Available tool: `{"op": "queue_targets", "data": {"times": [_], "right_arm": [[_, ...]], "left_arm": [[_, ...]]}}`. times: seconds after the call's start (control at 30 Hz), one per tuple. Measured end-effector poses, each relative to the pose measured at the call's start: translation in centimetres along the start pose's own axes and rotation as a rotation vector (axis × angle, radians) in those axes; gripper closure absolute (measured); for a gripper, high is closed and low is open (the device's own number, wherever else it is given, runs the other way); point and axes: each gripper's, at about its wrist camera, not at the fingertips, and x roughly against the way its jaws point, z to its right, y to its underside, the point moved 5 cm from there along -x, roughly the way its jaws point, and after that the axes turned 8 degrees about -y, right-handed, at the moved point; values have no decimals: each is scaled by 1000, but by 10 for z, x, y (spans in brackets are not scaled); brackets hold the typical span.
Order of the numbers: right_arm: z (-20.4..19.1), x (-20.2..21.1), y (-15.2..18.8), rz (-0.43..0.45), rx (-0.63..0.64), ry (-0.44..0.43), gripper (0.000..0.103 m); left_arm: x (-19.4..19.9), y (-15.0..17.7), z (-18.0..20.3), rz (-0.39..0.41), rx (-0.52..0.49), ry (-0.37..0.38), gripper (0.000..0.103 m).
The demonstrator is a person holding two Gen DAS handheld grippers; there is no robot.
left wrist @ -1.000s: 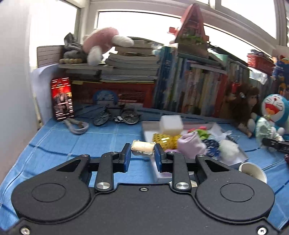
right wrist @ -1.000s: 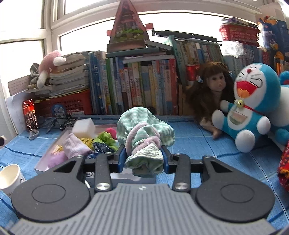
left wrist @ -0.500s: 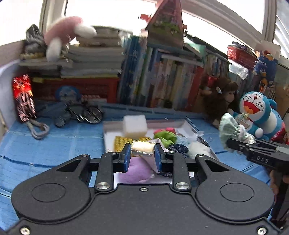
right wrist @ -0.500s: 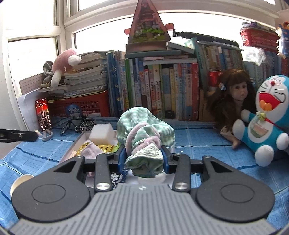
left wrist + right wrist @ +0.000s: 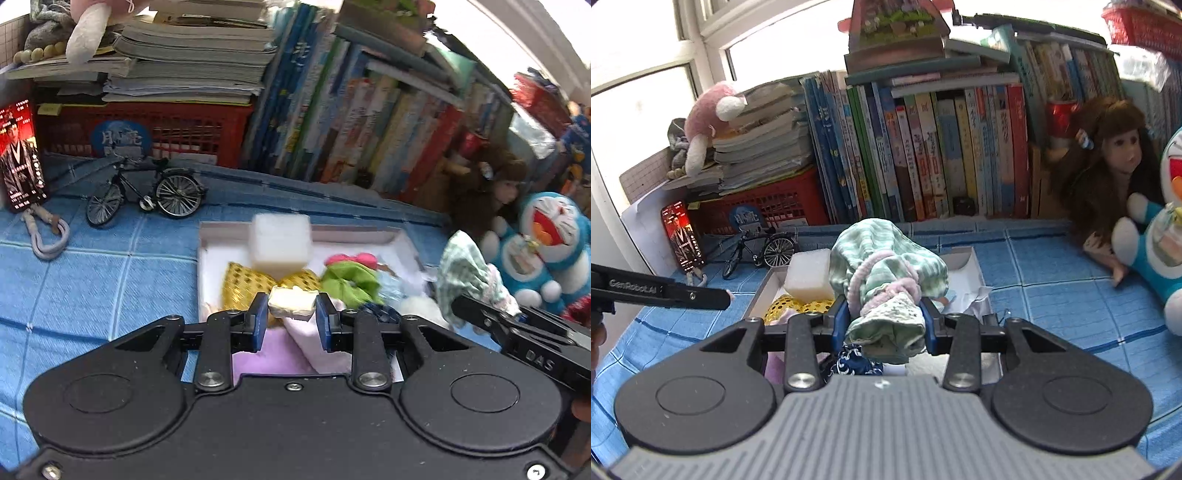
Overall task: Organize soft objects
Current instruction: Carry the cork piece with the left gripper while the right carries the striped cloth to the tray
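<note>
Left wrist: toy bicycle [image 5: 146, 192] and phone [image 5: 22, 155] flank tray [image 5: 295, 230].

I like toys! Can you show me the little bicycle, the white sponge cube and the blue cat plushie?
little bicycle [image 5: 144, 192]: left wrist view, on its frame.
white sponge cube [image 5: 280, 242]: left wrist view, on its front face.
blue cat plushie [image 5: 552, 230]: left wrist view, on its face.

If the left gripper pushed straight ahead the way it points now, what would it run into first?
Probably the yellow sequined cloth in the white tray, with the white foam cube just beyond. The left gripper is shut on a cream foam piece, which would touch first. Depth is unclear.
</note>
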Motion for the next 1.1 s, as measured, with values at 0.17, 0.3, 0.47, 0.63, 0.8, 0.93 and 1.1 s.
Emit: {"op": "queue_targets", "data": {"times": [0.17, 0.3, 0.47, 0.63, 0.8, 0.93, 1.1], "right_arm": [[5, -24, -1, -52, -22, 7, 59], [7, -42, 0, -82, -31, 8, 59], [10, -61, 3, -115, -39, 5, 59], [7, -73, 3, -137, -38, -27, 59], [-6, -81, 2, -143, -11, -74, 59], [-17, -89, 4, -168, 5, -107, 59], [-21, -97, 8, -202, 16, -104, 59]], "left_arm": [[-32, -15, -6, -41, 13, -43, 77], [-57, -23, -8, -61, 6, -80, 77], [-84, -26, -9, -82, 1, -101, 77], [-103, -26, -11, -97, -2, -119, 77], [-114, -26, -14, -109, 13, -112, 77], [-117, -26, -15, -110, 15, -109, 76], [-119, -25, -18, -112, 22, -111, 76]]}}
